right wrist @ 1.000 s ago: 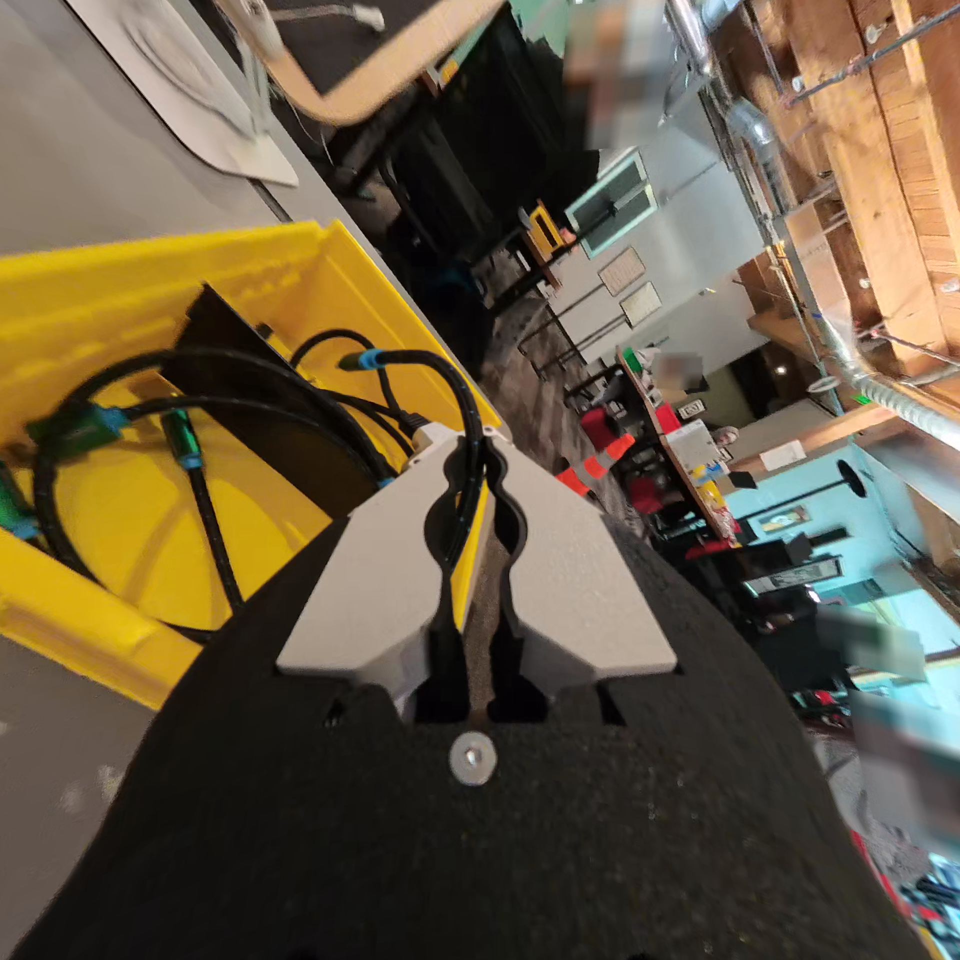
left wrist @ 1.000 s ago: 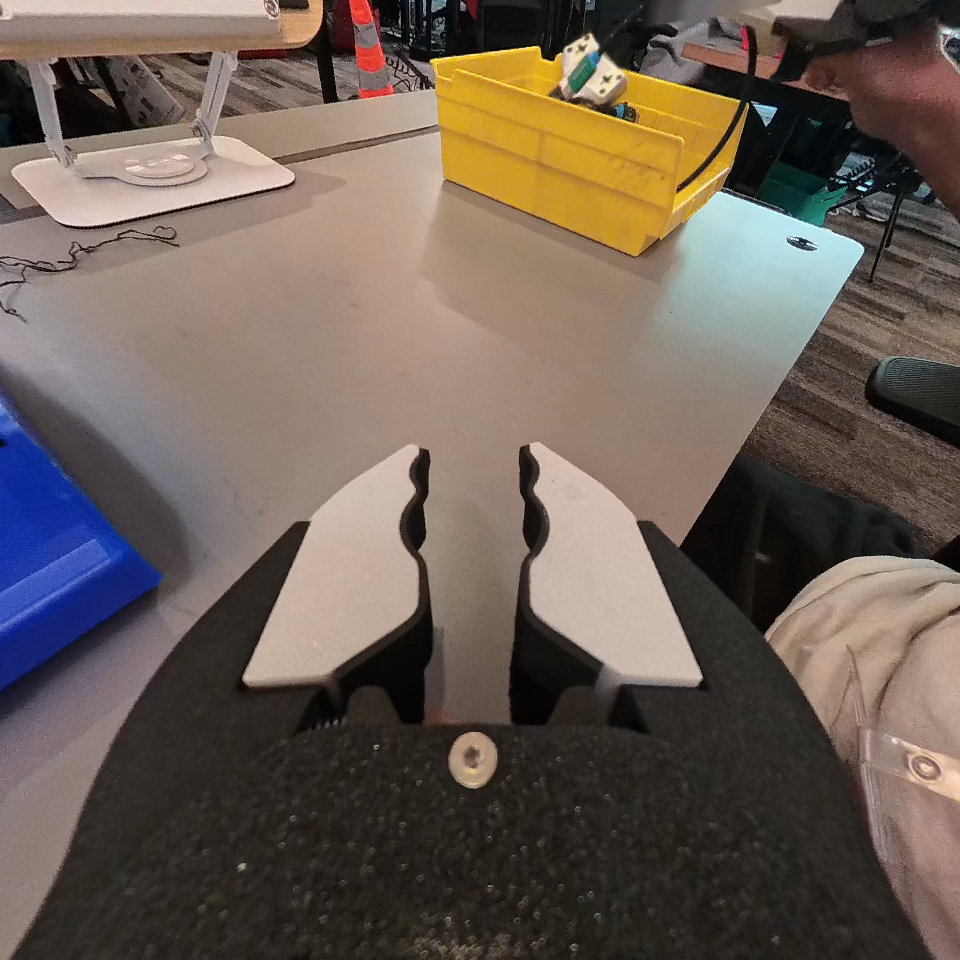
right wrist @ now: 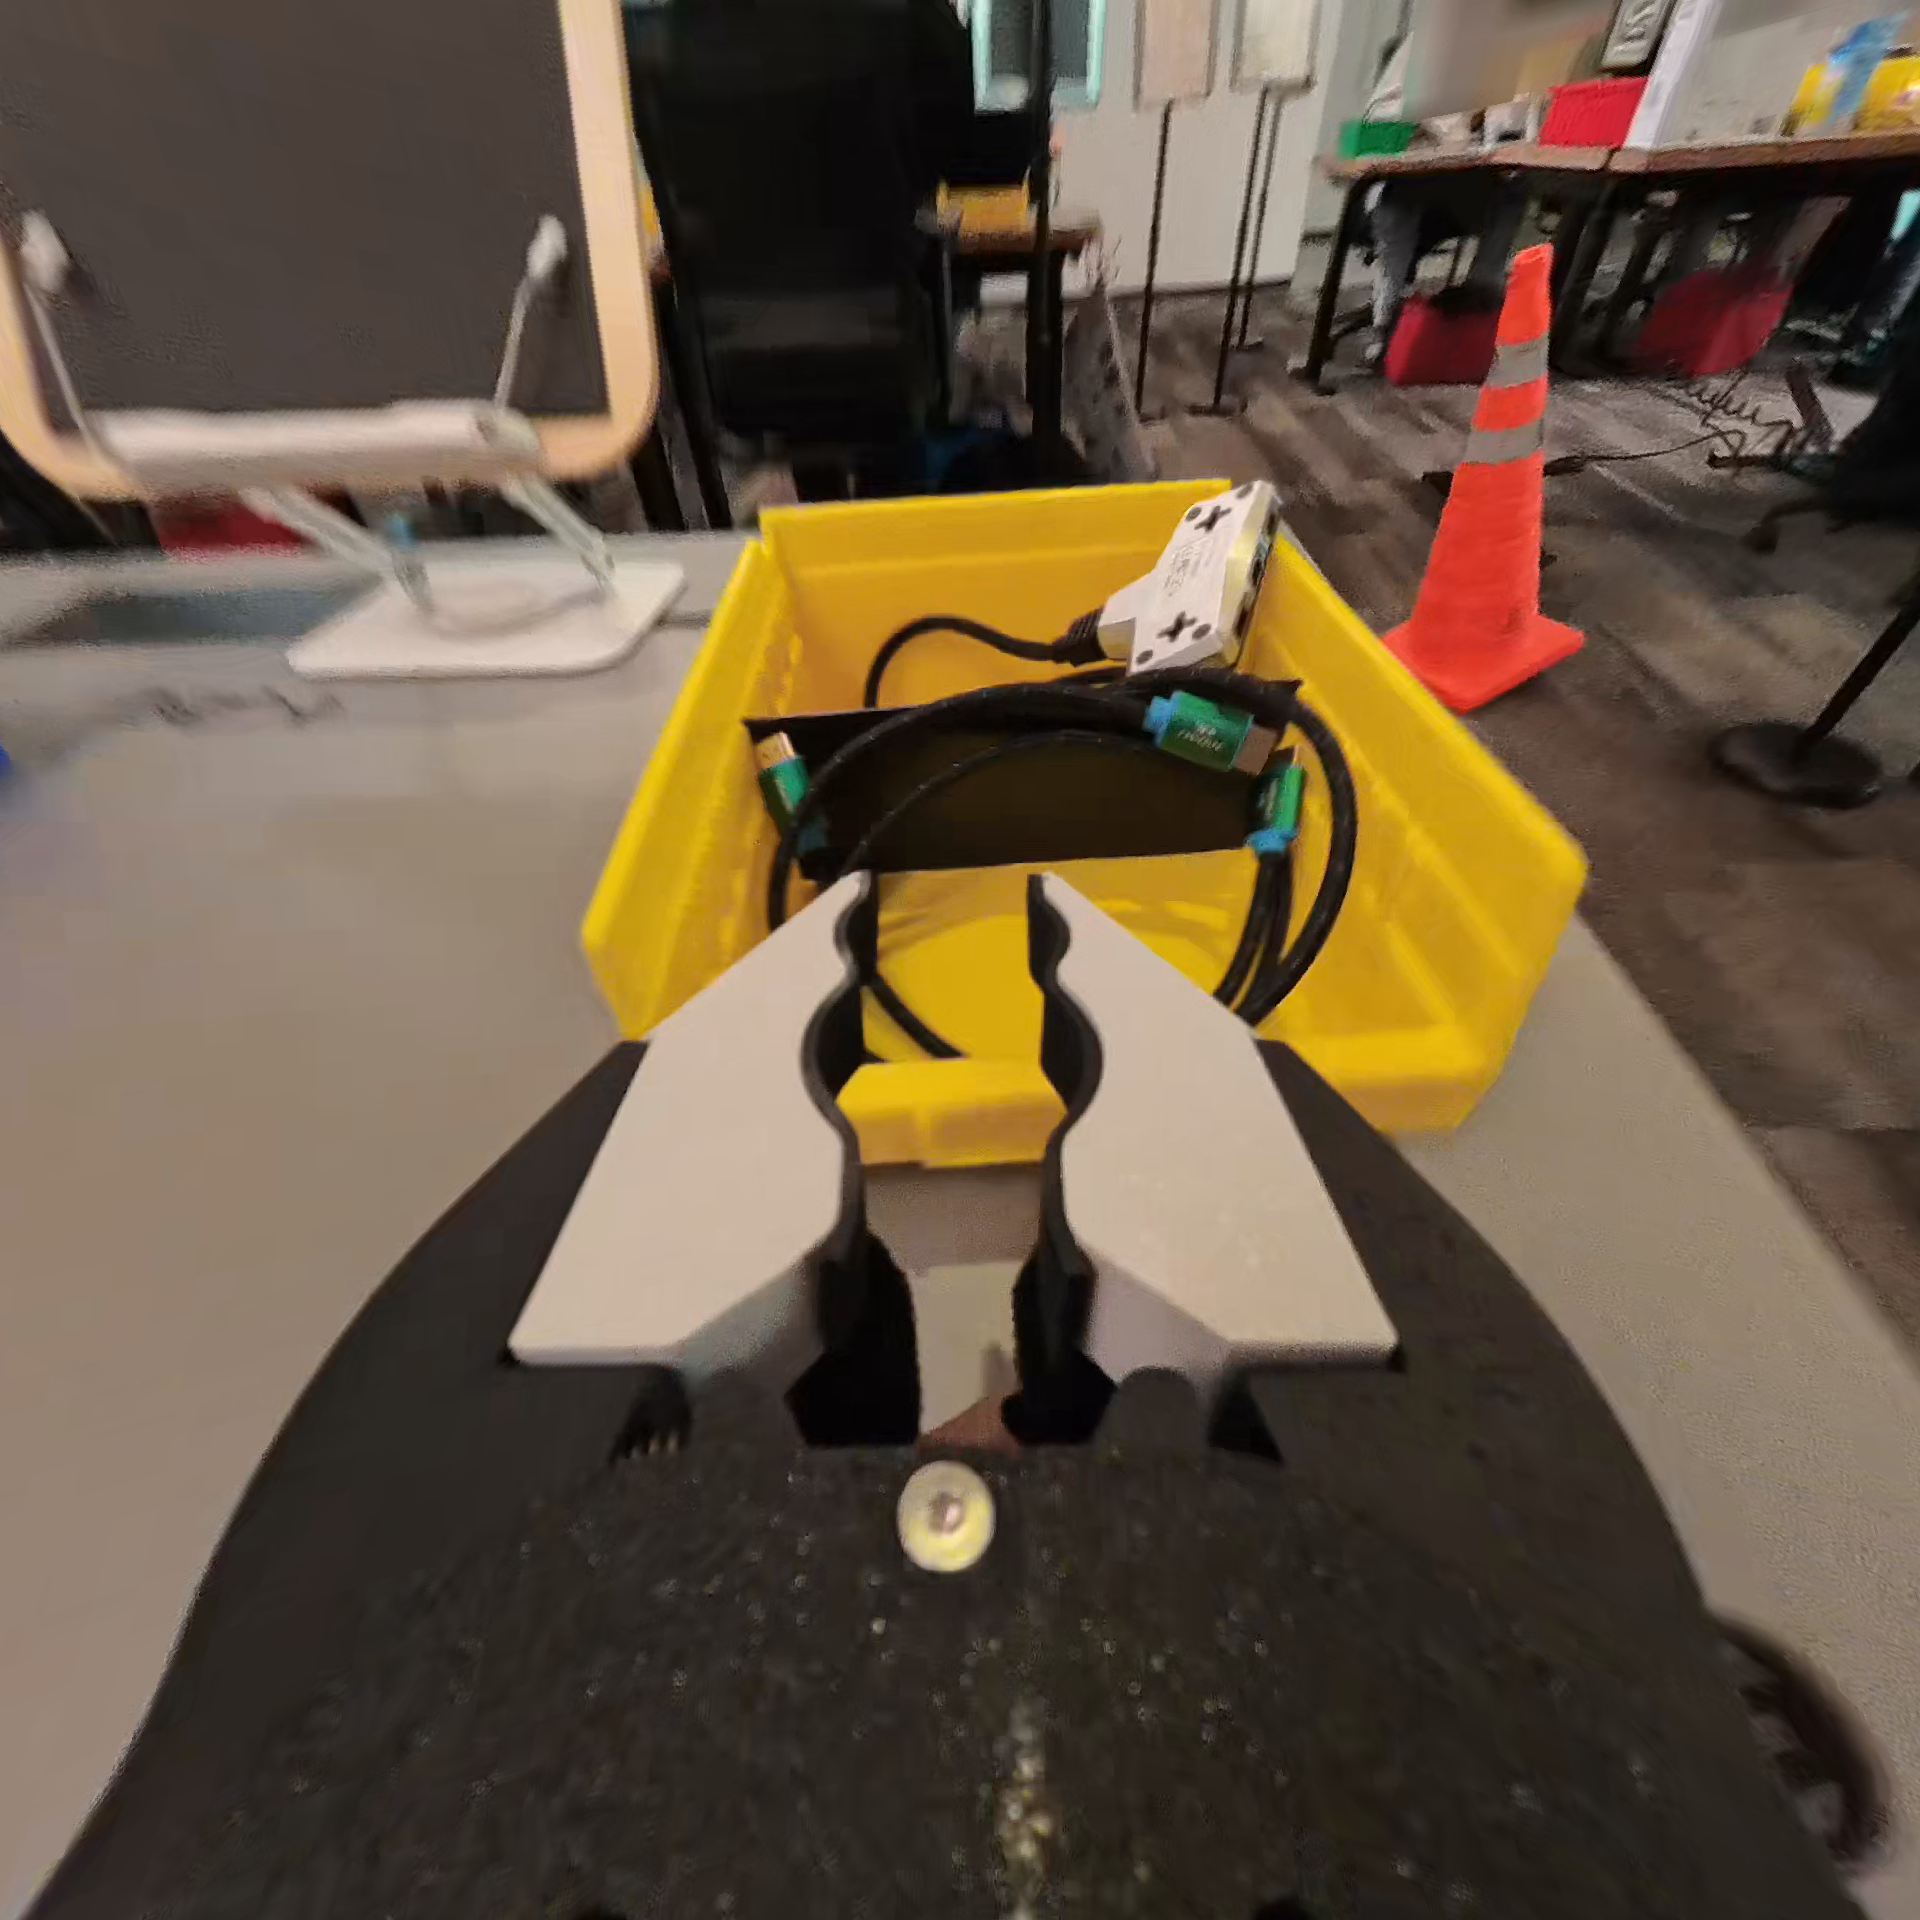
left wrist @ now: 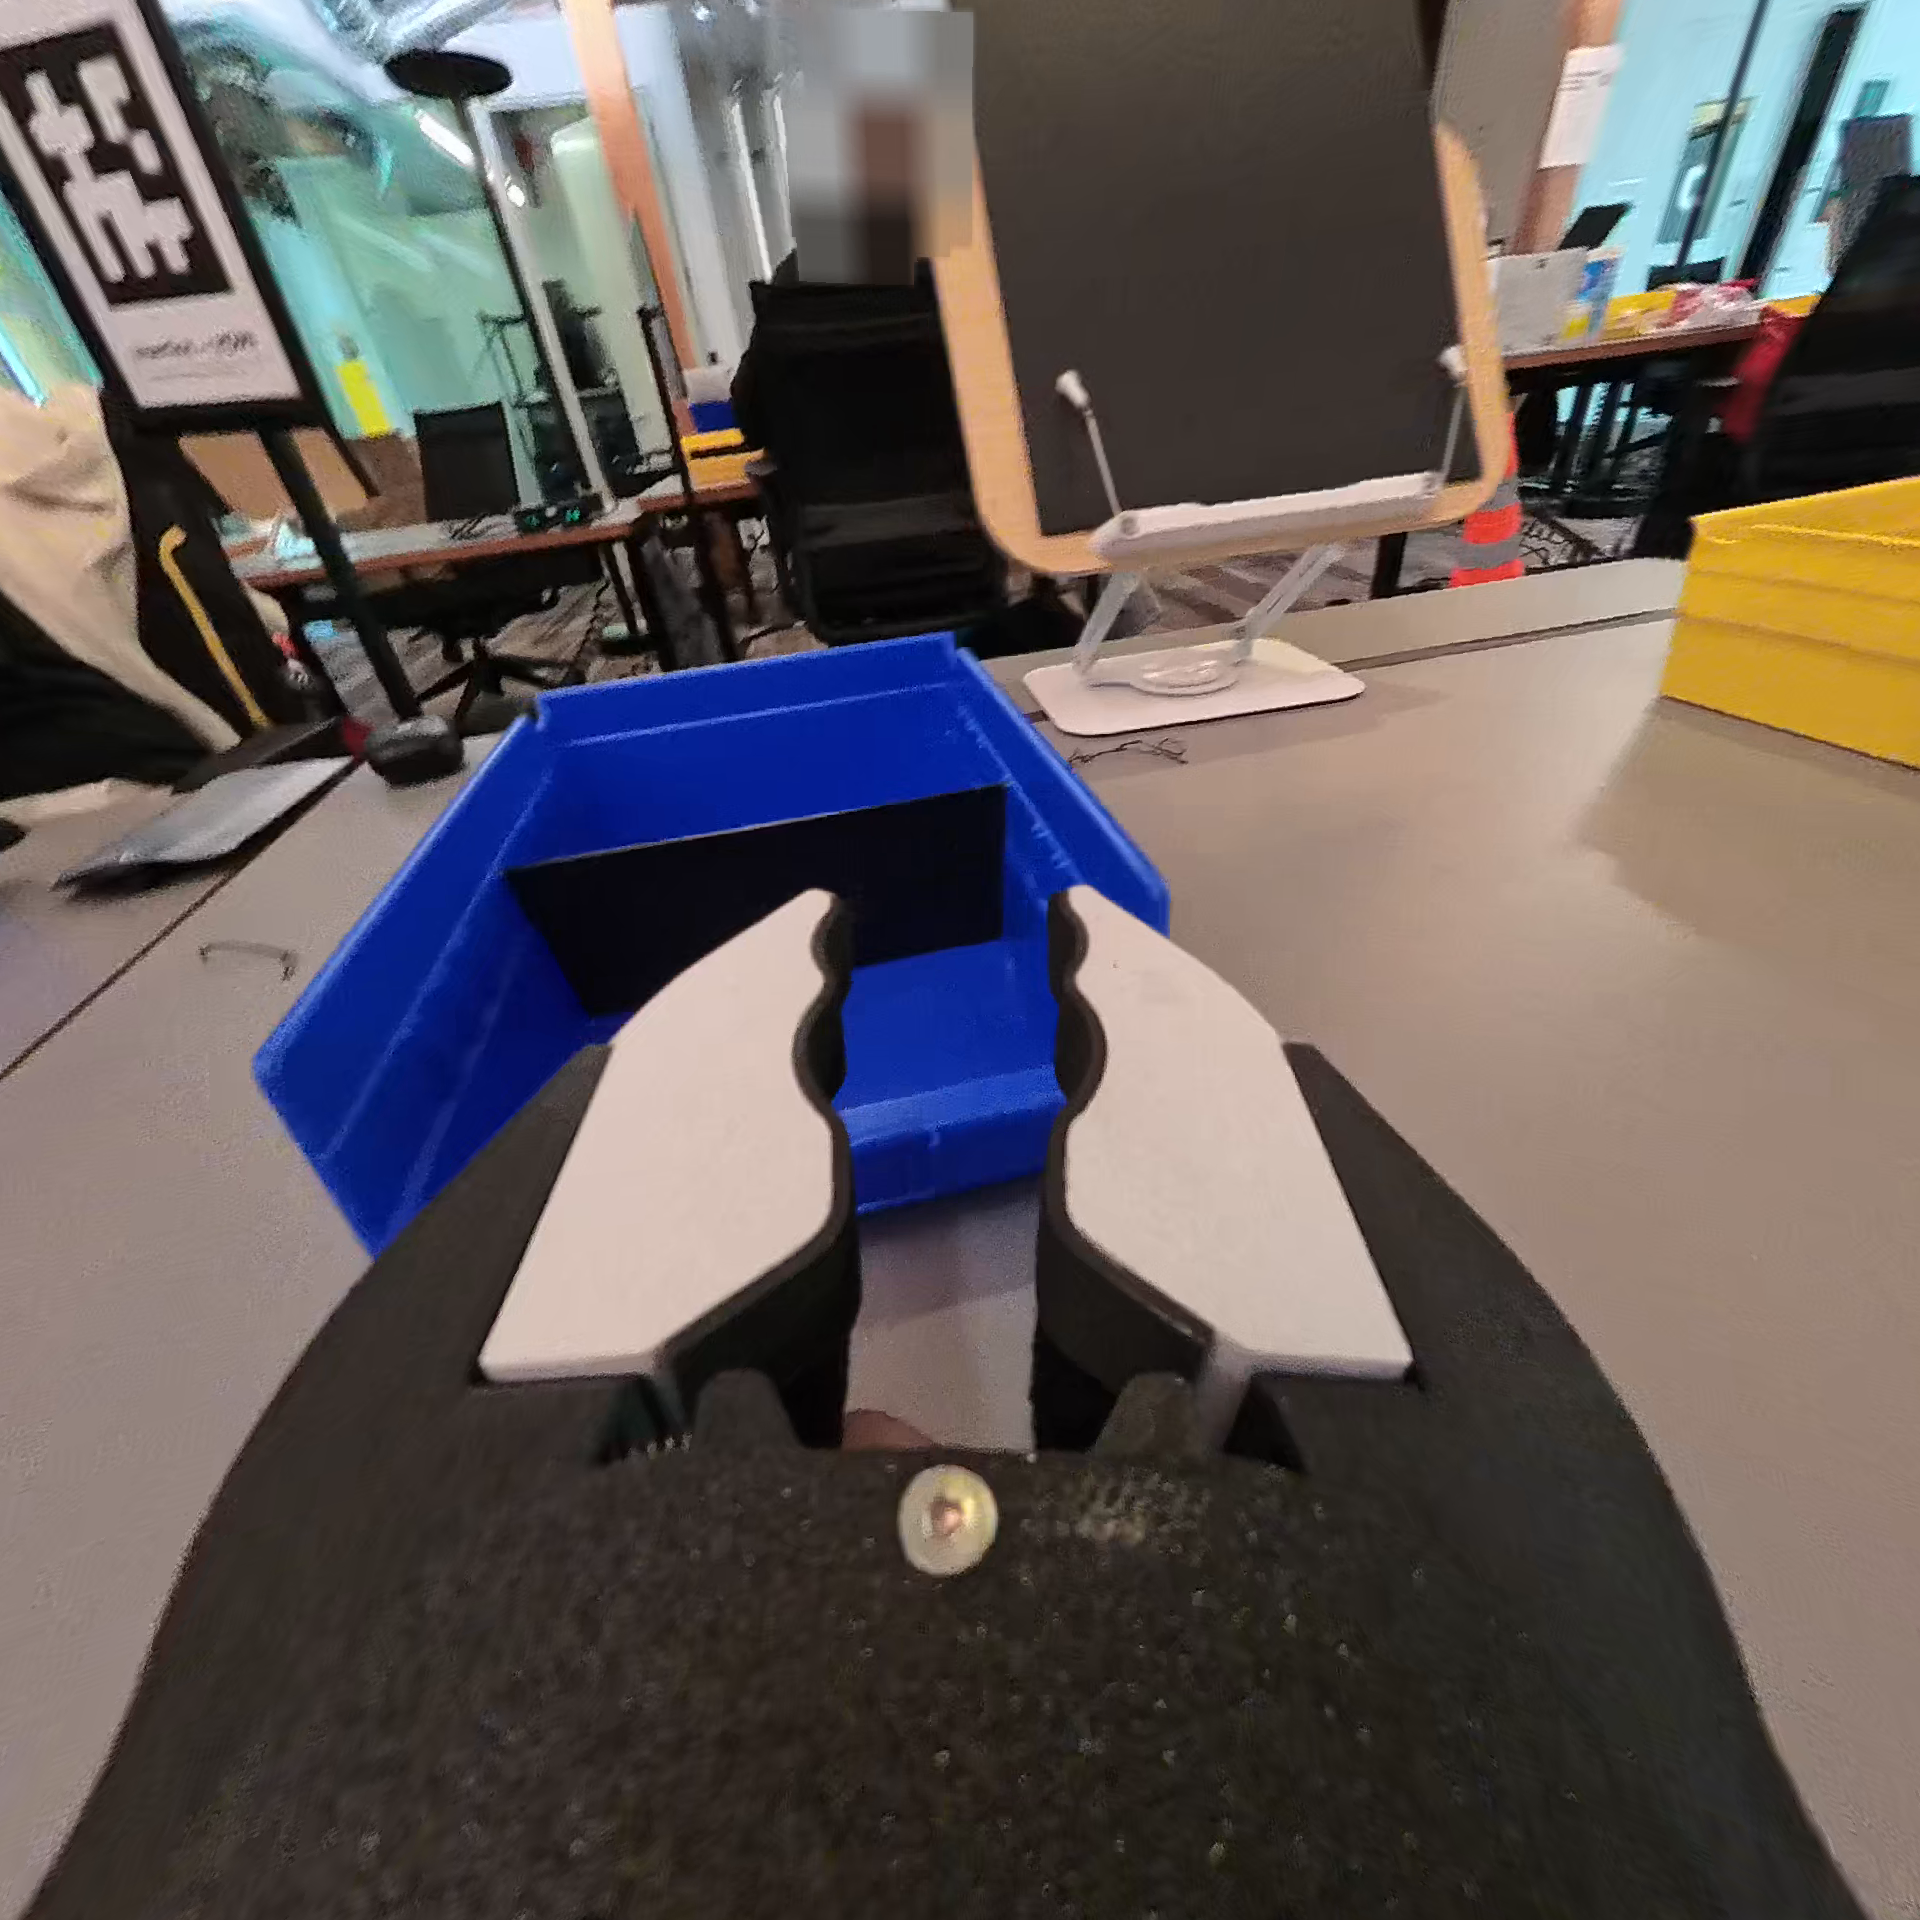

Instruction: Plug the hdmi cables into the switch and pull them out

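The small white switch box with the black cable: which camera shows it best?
The right wrist view. There the small white switch box leans on the far right corner of the yellow plastic bin, above coiled black HDMI cables. The left wrist view catches only that bin's outer wall, not the box.

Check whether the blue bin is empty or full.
Empty as far as shown: the blue bin holds only a black divider; the tongs hide part of its floor.

Left tool (left wrist: 945,914): fingers parted, nothing between them, pointing forward and slightly down.
Right tool (right wrist: 948,894): fingers parted, nothing held, pointing forward and slightly down.
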Demonstrator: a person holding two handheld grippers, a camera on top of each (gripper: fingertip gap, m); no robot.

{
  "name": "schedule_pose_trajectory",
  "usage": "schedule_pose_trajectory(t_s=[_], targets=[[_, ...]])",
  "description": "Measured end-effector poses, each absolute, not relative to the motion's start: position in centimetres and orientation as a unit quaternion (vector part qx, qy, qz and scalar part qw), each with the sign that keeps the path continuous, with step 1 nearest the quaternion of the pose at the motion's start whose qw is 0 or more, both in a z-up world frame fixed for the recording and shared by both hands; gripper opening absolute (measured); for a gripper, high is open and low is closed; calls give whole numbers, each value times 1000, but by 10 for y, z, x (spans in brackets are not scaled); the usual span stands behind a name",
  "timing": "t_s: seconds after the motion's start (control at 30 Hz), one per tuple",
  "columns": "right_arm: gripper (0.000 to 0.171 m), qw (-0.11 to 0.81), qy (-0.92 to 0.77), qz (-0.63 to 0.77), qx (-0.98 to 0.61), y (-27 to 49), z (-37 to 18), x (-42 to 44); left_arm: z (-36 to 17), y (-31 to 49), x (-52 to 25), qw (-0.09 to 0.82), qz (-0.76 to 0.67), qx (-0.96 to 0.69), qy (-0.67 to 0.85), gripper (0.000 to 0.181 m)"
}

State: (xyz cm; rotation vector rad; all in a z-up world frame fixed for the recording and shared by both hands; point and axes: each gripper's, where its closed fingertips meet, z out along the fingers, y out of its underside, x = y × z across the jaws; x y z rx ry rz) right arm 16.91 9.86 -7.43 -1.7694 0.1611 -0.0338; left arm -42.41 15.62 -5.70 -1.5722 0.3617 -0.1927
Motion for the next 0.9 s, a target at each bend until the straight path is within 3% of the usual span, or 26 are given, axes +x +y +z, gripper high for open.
schedule_pose_trajectory(t_s=[0.13, 0.43, 0.83, 0.9], targets=[[26, 634, 71, 74, -766, 90, -84, 144, -65, 164, -432, 669, -93, -725, 135, 36], [26, 610, 49, 17, -791, 89, -108, 156, -76, 168, -401, 634, -146, -740, 171, 34], [27, 645, 42, 20, -763, 80, -83, 149, -75, 173, -405, 656, -146, -723, 157, 49], [27, 652, -16, 53, -756, 84, -80, 122, -77, 170, -396, 636, -178, -733, 164, 43]])
